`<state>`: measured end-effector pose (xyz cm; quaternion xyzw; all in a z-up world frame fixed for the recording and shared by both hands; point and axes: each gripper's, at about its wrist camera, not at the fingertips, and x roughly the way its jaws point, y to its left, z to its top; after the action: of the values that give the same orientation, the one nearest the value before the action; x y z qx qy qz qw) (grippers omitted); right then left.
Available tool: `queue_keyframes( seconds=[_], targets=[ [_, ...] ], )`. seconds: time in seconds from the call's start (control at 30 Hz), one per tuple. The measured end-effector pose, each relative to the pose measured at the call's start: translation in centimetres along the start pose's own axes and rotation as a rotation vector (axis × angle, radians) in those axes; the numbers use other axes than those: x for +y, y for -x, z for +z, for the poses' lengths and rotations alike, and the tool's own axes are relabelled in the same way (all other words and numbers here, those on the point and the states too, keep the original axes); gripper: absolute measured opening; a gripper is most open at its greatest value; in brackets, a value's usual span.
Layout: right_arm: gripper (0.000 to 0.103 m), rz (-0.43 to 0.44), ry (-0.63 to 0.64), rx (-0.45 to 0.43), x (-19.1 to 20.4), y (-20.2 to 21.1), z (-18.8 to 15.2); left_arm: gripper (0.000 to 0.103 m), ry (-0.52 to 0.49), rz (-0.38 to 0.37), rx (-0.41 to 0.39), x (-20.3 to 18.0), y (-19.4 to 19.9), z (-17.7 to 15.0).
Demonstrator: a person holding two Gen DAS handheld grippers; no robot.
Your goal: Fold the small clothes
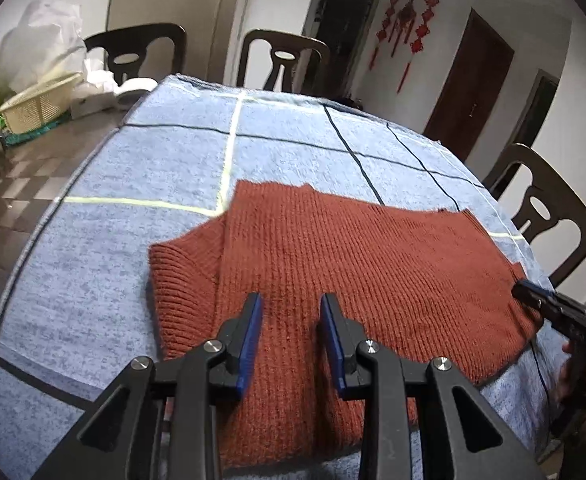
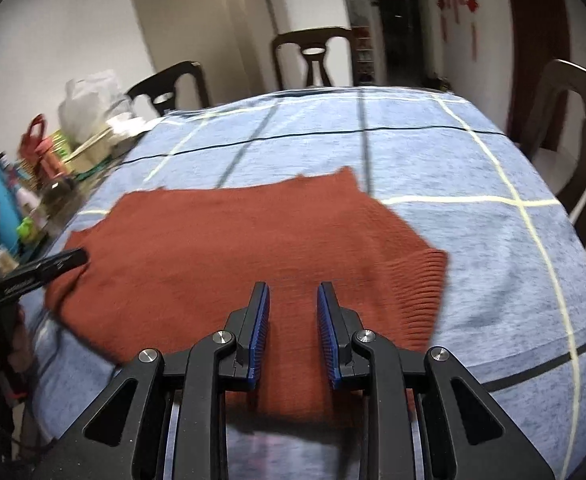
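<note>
A rust-red knitted sweater (image 1: 333, 256) lies flat on a blue checked cloth (image 1: 165, 160) over the table; it also shows in the right wrist view (image 2: 233, 240). My left gripper (image 1: 291, 300) is open and empty, hovering over the sweater's near part. My right gripper (image 2: 293, 290) is open and empty above the sweater's near edge, next to a ribbed cuff (image 2: 425, 292). The right gripper's finger shows at the sweater's right edge in the left view (image 1: 533, 294); the left gripper's finger shows at its left edge in the right view (image 2: 61, 260).
Dark chairs (image 1: 281, 60) stand around the table's far side and right (image 2: 573, 140). A cream basket (image 1: 37, 104), white bags and bottles (image 2: 37, 184) clutter the table's left part beside the cloth.
</note>
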<state>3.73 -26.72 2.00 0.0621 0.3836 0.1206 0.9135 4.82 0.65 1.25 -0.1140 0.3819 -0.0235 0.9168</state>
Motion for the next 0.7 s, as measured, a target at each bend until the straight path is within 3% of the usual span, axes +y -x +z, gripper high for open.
queue_keyframes(
  seconds=[0.23,0.43,0.7],
  targets=[
    [0.025,0.088,0.102,0.029,4.2,-1.2,-0.2,0.033,0.015,0.082,-0.058,1.3,1.7,0.6],
    [0.025,0.13,0.182,0.055,7.1,-2.4,-0.5,0.04,0.091,0.112,-0.062,3.6,1.6,0.4],
    [0.026,0.157,0.182,0.069,7.5,-2.9,-0.6,0.047,0.231,0.006,-0.007,6.1,0.1,-0.4]
  ],
)
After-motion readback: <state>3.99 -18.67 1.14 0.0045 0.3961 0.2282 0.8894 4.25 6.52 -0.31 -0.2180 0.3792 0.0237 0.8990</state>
